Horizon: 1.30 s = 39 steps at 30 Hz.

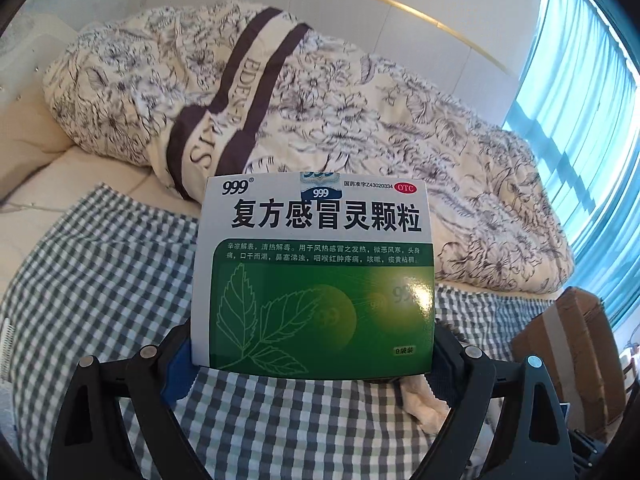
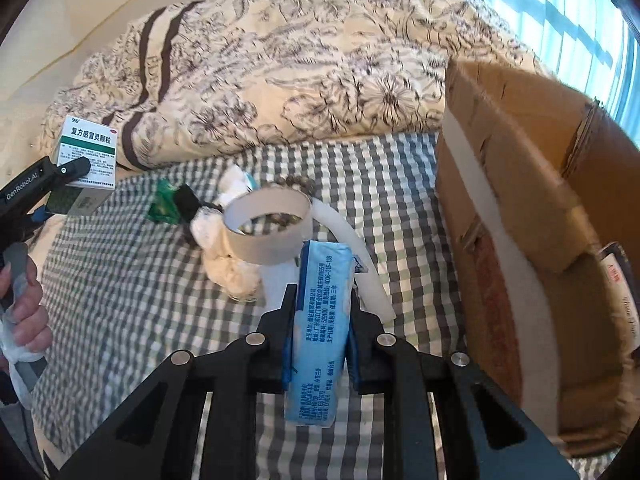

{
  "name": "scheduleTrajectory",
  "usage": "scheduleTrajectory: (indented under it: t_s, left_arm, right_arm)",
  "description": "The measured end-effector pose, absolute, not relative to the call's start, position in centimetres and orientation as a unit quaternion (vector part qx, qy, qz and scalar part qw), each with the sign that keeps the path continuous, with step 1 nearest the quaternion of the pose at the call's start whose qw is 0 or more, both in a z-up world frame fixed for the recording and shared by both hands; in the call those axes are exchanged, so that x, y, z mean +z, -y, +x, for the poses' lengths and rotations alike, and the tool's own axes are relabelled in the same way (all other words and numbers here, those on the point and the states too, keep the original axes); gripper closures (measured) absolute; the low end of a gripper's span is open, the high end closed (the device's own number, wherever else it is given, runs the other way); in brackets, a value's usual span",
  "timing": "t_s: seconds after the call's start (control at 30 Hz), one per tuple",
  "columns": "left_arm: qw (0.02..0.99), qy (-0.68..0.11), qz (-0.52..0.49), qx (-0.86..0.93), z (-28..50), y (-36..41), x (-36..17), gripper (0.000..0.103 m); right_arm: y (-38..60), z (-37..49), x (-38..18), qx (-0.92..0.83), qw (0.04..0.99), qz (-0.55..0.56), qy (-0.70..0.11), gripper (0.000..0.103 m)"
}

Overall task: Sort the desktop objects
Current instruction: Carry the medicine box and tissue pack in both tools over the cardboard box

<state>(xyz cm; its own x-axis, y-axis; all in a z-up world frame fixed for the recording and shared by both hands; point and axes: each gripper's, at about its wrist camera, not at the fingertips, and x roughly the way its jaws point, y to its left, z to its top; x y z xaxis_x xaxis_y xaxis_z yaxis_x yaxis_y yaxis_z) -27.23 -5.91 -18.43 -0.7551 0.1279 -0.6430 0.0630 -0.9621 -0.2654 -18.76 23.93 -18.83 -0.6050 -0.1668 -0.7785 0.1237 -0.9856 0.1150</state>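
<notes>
Medicine box (image 1: pixel 314 276): light, stiff card, glossy; clamped at lower side edges by left hand-held gripper (image 1: pixel 312 354), aloft over bed.
Tissue pack (image 2: pixel 320 320): soft, squashy, slick wrap; pinched mid-length by right hand-held gripper (image 2: pixel 318 344), nr cardboard box (image 2: pixel 532 208).

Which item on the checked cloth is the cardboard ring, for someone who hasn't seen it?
Start at the big brown cardboard box on the right of the grey-and-white checked cloth. Just left of it stands a wide, pale cardboard ring, hollow and open-topped, unlike the crumpled white tissues beside it.
</notes>
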Motion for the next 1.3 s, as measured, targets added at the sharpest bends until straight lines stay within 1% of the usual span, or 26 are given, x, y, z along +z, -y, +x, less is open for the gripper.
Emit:
scheduleTrajectory:
  t_s: [0.6, 1.07, 1.3]
  left_arm:
    - [0.017, 0.117, -0.28, 0.953, -17.8, 5.5, -8.7, 0.01]
    - [0.023, 0.056, -0.197, 0.978, -9.0, 3.3, -1.0, 0.01]
    - [0.027, 0.027, -0.163, 0.986, -5.8, 1.1, 1.5, 0.01]
  right_arm:
    - [-24.5, -11.7, -9.5, -0.924, 0.102, 0.368, 0.032, 0.084]
    - [-25.4, -5.3, -1.9, -0.951, 0.119, 0.283, 0.037, 0.084]
    - [-26.5, -2.3, 1.9, -0.966, 0.126, 0.222, 0.032, 0.084]
